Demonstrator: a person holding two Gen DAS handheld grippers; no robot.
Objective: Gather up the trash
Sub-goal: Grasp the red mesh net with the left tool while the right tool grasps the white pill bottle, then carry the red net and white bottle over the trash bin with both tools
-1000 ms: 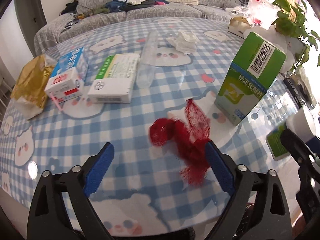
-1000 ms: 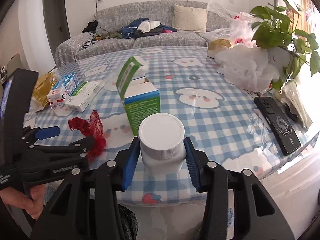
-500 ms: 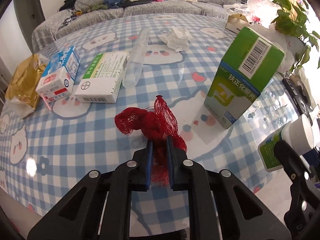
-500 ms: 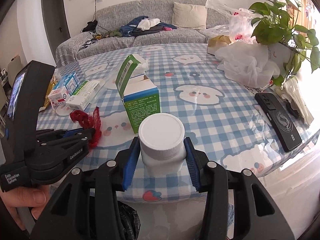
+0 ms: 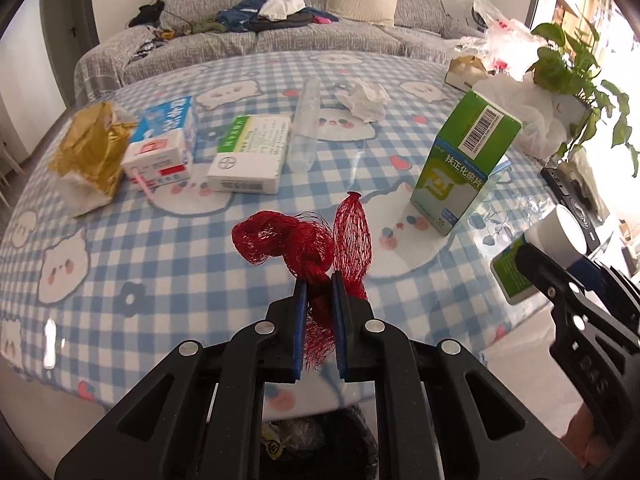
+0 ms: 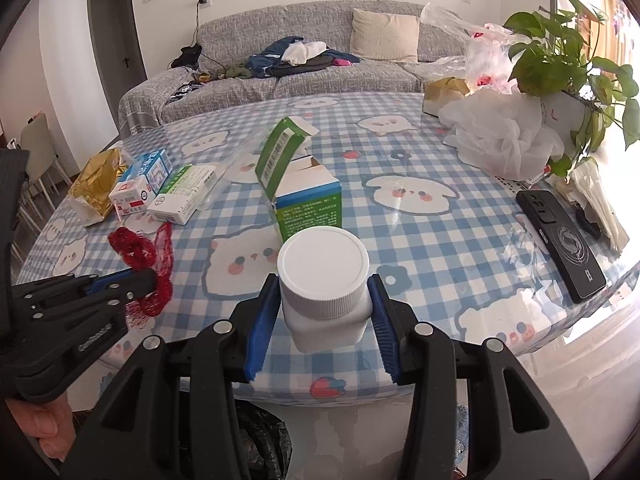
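Note:
My left gripper (image 5: 320,280) is shut on a red mesh net bag (image 5: 304,240), which hangs lifted above the near part of the checked table (image 5: 160,248). The net bag (image 6: 154,248) and the left gripper (image 6: 148,280) also show at the left of the right wrist view. My right gripper (image 6: 324,300) is shut on a white pill bottle (image 6: 324,276) with a ribbed cap, held over the table's near edge. That bottle (image 5: 560,236) appears at the right in the left wrist view. A black-lined trash bin (image 5: 316,444) sits below the table edge.
On the table stand an open green carton (image 5: 460,160), a white-green medicine box (image 5: 252,152), a blue-white milk carton (image 5: 164,144), a gold foil bag (image 5: 88,156), a clear tube (image 5: 306,120) and crumpled tissue (image 5: 366,98). A black phone (image 6: 560,240), white plastic bags (image 6: 504,136) and a plant (image 6: 560,52) crowd the right.
The left gripper closed on the red net bag, then lifted it and drew back toward the table's near edge. The right gripper kept still with the bottle.

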